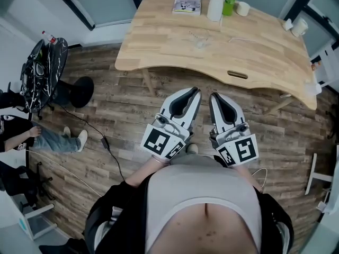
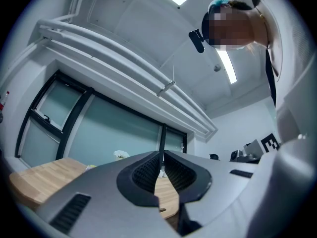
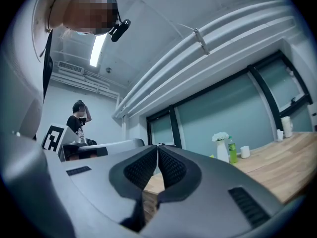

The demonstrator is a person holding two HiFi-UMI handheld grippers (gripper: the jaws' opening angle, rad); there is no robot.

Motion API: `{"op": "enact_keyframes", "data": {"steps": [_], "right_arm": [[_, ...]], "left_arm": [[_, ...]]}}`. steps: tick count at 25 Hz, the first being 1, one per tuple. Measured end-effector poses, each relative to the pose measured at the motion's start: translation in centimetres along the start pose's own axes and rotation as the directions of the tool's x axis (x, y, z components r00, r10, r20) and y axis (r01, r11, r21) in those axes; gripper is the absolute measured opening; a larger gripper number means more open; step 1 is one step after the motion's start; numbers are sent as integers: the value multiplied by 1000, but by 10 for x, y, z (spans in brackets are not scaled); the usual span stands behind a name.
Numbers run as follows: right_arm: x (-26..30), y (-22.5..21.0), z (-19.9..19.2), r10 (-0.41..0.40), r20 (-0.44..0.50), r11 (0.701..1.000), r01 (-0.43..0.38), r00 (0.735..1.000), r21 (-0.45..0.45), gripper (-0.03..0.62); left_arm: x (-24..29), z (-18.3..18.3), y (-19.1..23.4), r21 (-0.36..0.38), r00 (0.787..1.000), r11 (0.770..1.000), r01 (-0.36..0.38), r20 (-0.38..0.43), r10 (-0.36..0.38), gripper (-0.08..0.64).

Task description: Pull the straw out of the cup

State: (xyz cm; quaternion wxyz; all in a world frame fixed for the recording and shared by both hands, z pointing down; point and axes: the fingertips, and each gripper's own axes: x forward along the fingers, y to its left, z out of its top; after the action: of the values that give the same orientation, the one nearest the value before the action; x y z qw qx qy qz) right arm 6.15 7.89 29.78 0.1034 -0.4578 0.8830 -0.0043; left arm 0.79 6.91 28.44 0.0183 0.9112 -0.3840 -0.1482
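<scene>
Stood on a dark, worn wood-plank floor point(image 1: 132, 115), facing a broad light-wood table with a curved near edge point(image 1: 254, 57). Carried a grey two-jaw left gripper point(image 1: 194, 92) and its twin, the right gripper point(image 1: 216, 96), side by side low in front of the body, well short of the table's near edge. Found both clenched tight in their own views, with ribbed black pads point(image 2: 147, 175) pressed together and nothing between them. Made out what looked like a small clear cup point(image 1: 200, 41) near the middle of the table, well apart from both grippers. Could not pick out the straw from there, nor rule out the small white cup point(image 1: 243, 8) at the far edge. Noted, just left of that white cup, a green plastic bottle point(image 1: 229, 5), a tall white vase of white flowers point(image 1: 215, 5) and, further left, a yellow-covered booklet point(image 1: 186, 3). Judged the task not yet begun, with only the approach in hand. Judged several ways to go wrong from here: arriving with jaws closed and knocking the light cup over; pulling the straw with nothing steadying the cup, so lifting or tipping it; pinching too hard and crushing the straw; sweeping into the vase or bottle on the reach.
</scene>
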Motion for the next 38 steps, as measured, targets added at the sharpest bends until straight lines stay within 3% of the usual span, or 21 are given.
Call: {"op": "enact_keyframes", "data": {"steps": [15, 23, 38], "right_arm": [[2, -13, -5, 27, 1, 1000, -27, 1000, 15, 31], [18, -27, -5, 28, 7, 1000, -28, 1000, 8, 31], [96, -89, -15, -24, 6, 1000, 25, 1000, -12, 31]], "left_arm": [[3, -8, 5, 1, 997, 997, -74, -7, 74, 32], [20, -12, 19, 9, 997, 997, -72, -10, 72, 32], [89, -27, 96, -8, 999, 999, -50, -13, 50, 32]]}}
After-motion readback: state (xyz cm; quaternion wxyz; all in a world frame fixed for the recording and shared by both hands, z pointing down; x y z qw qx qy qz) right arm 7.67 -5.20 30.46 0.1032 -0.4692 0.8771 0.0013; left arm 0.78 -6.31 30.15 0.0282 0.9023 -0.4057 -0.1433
